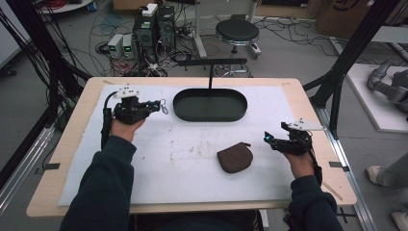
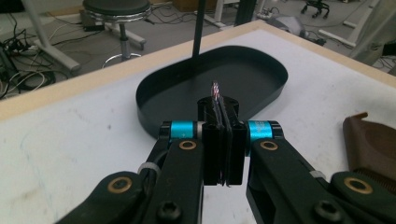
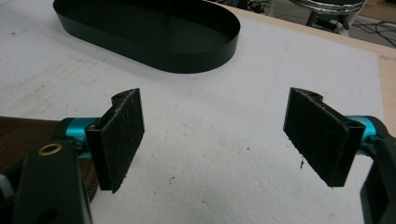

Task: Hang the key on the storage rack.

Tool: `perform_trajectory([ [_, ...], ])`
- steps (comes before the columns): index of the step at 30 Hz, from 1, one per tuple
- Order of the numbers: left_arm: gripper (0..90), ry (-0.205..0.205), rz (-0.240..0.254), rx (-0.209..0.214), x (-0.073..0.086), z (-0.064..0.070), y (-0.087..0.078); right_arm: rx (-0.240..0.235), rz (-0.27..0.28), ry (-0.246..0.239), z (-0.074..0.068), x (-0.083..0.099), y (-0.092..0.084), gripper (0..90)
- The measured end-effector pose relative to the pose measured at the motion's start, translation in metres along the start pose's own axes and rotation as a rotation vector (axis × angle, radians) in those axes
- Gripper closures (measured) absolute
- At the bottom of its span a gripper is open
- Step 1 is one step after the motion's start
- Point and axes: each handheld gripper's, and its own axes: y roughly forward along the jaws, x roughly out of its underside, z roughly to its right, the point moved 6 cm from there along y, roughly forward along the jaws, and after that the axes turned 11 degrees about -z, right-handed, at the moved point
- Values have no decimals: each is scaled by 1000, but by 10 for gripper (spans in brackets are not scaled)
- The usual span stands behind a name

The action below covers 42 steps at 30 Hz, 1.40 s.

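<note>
Nearest, at the person's side of the desk (image 1: 192, 192), a brown zipped pouch (image 1: 235, 157) is seen lying flat on the white mat, right of the middle. Just to its right, the right claw (image 1: 269, 140) is held low over the mat in the person's right hand, pointing toward the pouch but apart from it. In the right gripper view its two padded jaws are spread wide, released, with bare mat between them; a brown edge of the pouch (image 3: 18, 135) is caught at the lower left, beside the left jaw.

Farther away, on the left side of the desk, the left claw (image 1: 159, 104) is held raised above the mat, pointing toward the tray. In the left gripper view its jaws are pressed together, clenched on a small metal key ring (image 2: 215, 88) whose tip sticks up past the pads; in the high view the key ring (image 1: 164, 106) is seen hanging at the claw's tip, just left of the tray's rim.

Beyond both claws, near the far edge of the desk, a black oval tray (image 1: 210, 115) is set, with a thin upright post rising from its back to a black crossbar (image 1: 211, 62). Its floor is bare.
</note>
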Motion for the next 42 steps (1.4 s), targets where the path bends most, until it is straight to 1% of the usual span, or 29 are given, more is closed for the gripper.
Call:
perform_trajectory([
  [1, 882, 0, 0, 0, 0, 0, 0, -2, 7, -2, 0, -1, 0, 206],
  [2, 882, 21, 7, 5, -11, 0, 4, -3, 10, -6, 0, -1, -1, 206],
  [3, 882, 21, 7, 5, -11, 0, 4, -4, 13, -6, 0, -1, -1, 206],
  [6, 882, 50, 18, 13, -30, -1, 12, -12, 14, 5, 2, -1, -1, 206],
  [8, 882, 68, 5, 10, -40, -4, 18, -19, 19, 11, 2, -1, -1, 206],
  [11, 882, 86, 12, 28, -62, -9, 29, -25, 30, 17, 3, -2, -2, 206],
  [12, 882, 98, 11, 27, -68, -11, 32, -28, 31, 20, 3, -2, -2, 206],
  [13, 882, 107, 10, 34, -73, -12, 36, -30, 28, 23, 3, -1, -2, 206],
  [15, 882, 122, -3, 35, -81, -16, 45, -31, 27, 23, 3, -1, -2, 206],
  [18, 882, 125, -25, 37, -89, -22, 59, -35, 24, 32, 4, 0, -2, 206],
  [20, 882, 128, -22, 48, -92, -24, 67, -36, 28, 32, 6, 1, -4, 206],
  [21, 882, 132, -25, 43, -93, -25, 70, -35, 27, 33, 6, 2, -4, 206],
  [22, 881, 133, -29, 48, -94, -25, 73, -37, 27, 34, 7, 2, -4, 206],
  [24, 881, 127, -33, 44, -95, -27, 78, -37, 25, 35, 7, 2, -4, 206],
  [25, 881, 129, -39, 44, -96, -28, 81, -42, 28, 42, 7, 3, -3, 206],
  [29, 881, 119, -27, 34, -100, -31, 86, -48, 28, 46, 8, 4, -2, 206],
  [30, 881, 118, -27, 26, -100, -32, 87, -49, 29, 47, 8, 4, -2, 206],
  [34, 881, 85, -45, -12, -96, -40, 94, -49, 32, 46, 8, 4, -3, 206],
  [40, 880, 40, -29, -50, -96, -45, 102, -49, 31, 48, 8, 4, -3, 206],
  [42, 864, 25, -38, -93, -94, -45, 105, -48, 30, 48, 8, 5, -3, 206],
])
